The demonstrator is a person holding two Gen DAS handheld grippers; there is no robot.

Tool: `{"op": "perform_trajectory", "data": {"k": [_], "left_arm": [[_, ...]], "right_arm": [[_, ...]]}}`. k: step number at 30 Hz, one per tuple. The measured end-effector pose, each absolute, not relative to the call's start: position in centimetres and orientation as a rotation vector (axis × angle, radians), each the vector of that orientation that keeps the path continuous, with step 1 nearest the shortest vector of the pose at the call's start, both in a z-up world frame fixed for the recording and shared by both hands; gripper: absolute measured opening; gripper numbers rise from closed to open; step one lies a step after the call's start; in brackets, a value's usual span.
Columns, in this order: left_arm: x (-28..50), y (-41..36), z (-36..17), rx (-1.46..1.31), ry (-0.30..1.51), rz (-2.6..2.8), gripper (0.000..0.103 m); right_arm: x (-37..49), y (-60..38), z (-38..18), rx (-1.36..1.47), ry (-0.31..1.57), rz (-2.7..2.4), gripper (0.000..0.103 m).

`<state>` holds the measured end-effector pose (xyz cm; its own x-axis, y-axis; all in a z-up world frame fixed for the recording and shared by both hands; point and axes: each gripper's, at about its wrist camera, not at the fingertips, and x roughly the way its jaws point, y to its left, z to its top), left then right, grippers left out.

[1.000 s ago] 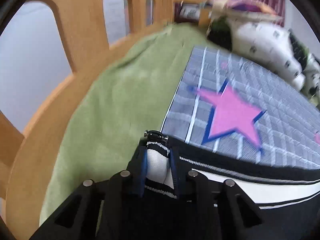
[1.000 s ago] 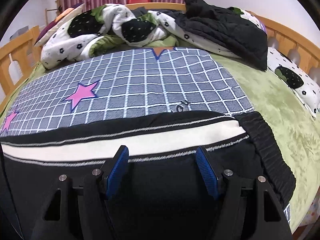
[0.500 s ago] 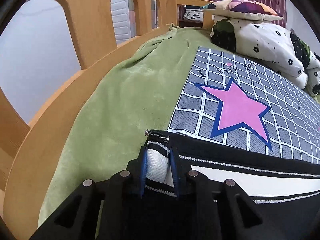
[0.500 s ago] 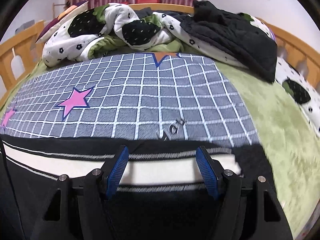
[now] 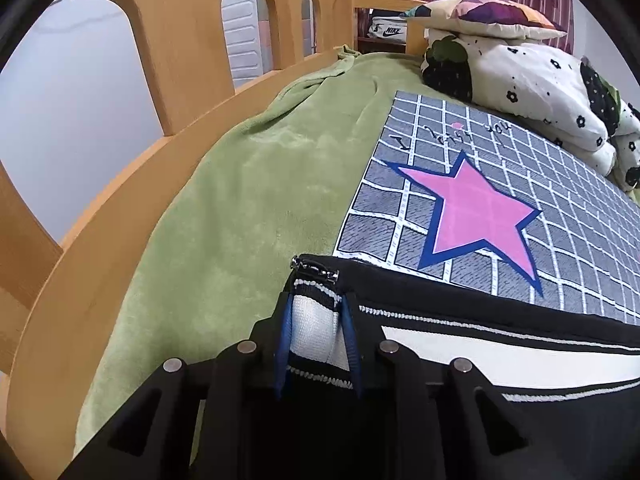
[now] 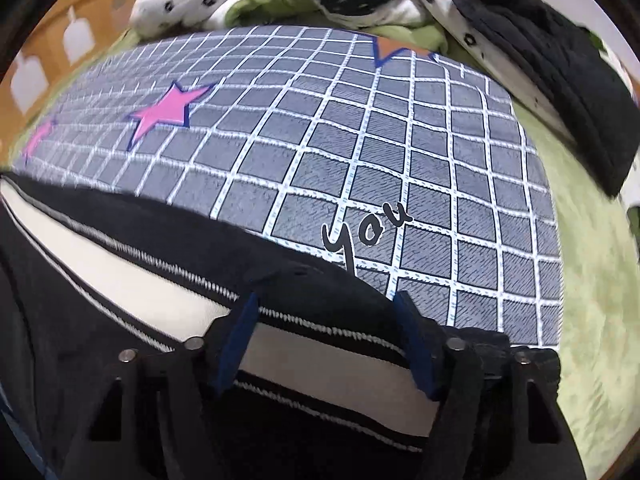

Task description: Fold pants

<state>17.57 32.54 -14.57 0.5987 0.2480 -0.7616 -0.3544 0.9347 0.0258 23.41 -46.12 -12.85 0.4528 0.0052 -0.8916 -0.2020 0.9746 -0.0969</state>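
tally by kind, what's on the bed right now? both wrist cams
Pants: 1, clamped at one end by the left gripper; right gripper open over them
Grid mat: 1
Green blanket: 1
Patterned pillow: 1
Floral duvet: 1
Black garment: 1
Total: 6

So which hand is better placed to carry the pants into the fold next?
Left. Its tongs are shut on the pants at the zippered hem corner, while the right tongs stand open over the fabric, gripping nothing.

Bed (image 5: 100,216) bears green blanket (image 5: 248,208), checked mat (image 6: 360,152), pants (image 6: 120,248).
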Motion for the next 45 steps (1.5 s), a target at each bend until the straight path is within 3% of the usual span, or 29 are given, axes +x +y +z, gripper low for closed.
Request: {"op": "perform_trajectory", "data": {"k": [2,3,6,9,14,18,19,20,21,22,24,28,31,36,38,40,45], "left_arm": [[17.2,32.2,-13.8,-0.138,0.829,0.355,0.02],[16.8,32.2,-13.1,-0.151,0.797,0.349,0.02],[16.1,33.1,-11.9,-0.226,0.738,0.341,0.02],[17.8,33.2,-14.5,-0.204,0.828,0.366,0.02],[18.0,32.6,-14.2,-0.183,0.855,0.392,0.025],[17.1,31.7,-12.7,-0.133,0.856,0.398,0.028],[16.6,31.4,-12.2,-0.133,0.835,0.387,0.032],[16.2,31.2,-11.7,-0.146,0.814,0.37,0.047],[16.0,31.0,-11.5,-0.165,0.797,0.349,0.061],[16.1,30.7,-11.3,-0.187,0.78,0.321,0.062],[16.9,30.1,-11.6,-0.212,0.776,0.294,0.062],[20.5,29.2,-15.9,-0.208,0.97,0.295,0.062],[18.9,28.3,-14.1,-0.18,0.932,0.309,0.062],[12.7,27.4,-9.8,-0.243,0.883,0.21,0.062],[10.4,26.9,-8.7,-0.258,0.871,0.183,0.062],[8.4,26.5,-7.4,-0.273,0.861,0.151,0.062],[3.9,24.1,-4.0,-0.273,0.804,0.124,0.062]], "right_arm": [[23.3,-45.5,-12.8,-0.22,1.072,0.112,0.034],[23.2,-45.3,-12.2,-0.216,1.042,0.093,0.015],[22.0,-45.9,-10.0,-0.13,0.946,0.083,0.011],[22.1,-46.7,-11.5,-0.107,0.947,0.058,0.01],[23.4,-47.2,-13.2,-0.042,0.933,-0.019,0.01],[23.8,-47.4,-11.6,0.021,0.95,-0.033,0.02],[23.6,-47.4,-10.9,0.046,0.923,-0.042,0.02],[23.1,-47.2,-10.2,0.088,0.878,-0.038,0.024],[22.5,-46.9,-9.4,0.149,0.835,-0.006,0.036],[22.2,-46.5,-9.3,0.169,0.825,0.019,0.042],[22.2,-44.1,-9.6,0.155,0.829,0.086,0.042],[23.2,-40.1,-13.0,0.04,0.916,0.09,0.043],[22.9,-39.4,-13.4,-0.005,0.902,0.041,0.042],[18.6,-39.3,-8.0,0.114,0.875,0.019,0.04],[15.9,-38.1,-5.3,0.089,0.797,0.011,0.043],[13.4,-37.0,-2.6,0.101,0.747,0.022,0.055],[9.6,-32.7,1.9,0.126,0.728,0.078,0.056]]}}
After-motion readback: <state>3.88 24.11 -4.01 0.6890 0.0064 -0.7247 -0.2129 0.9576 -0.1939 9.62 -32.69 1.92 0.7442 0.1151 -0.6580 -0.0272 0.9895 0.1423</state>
